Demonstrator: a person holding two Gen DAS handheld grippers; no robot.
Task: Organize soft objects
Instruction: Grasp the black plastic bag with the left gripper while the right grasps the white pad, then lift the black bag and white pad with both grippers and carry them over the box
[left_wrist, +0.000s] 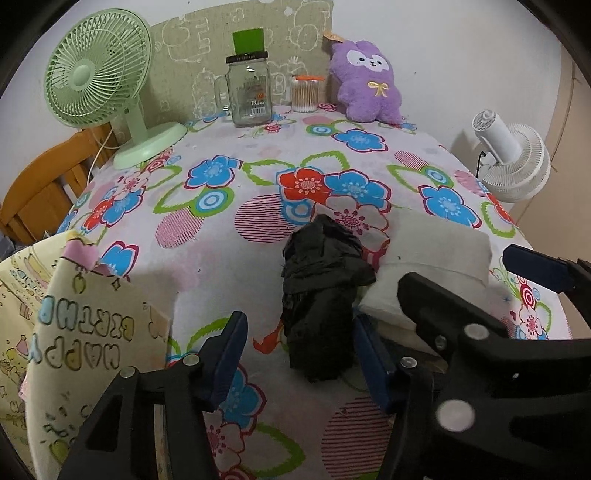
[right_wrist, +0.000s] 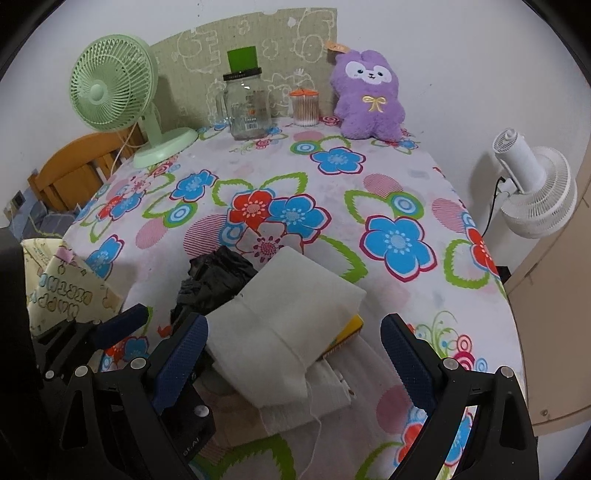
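A crumpled black cloth lies on the flowered tablecloth, between the open fingers of my left gripper. It also shows in the right wrist view. A folded white cloth lies on a stack of pale cloths, with a yellow item under it. My right gripper is open, its fingers on either side of the white cloth, and it shows in the left wrist view. The white cloth lies right of the black one. A purple plush toy sits at the back.
A green fan stands at the back left, beside a glass jar mug and a cotton swab container. A white fan stands off the table's right edge. A "Happy Birthday" cloth bag hangs at the left, near a wooden chair.
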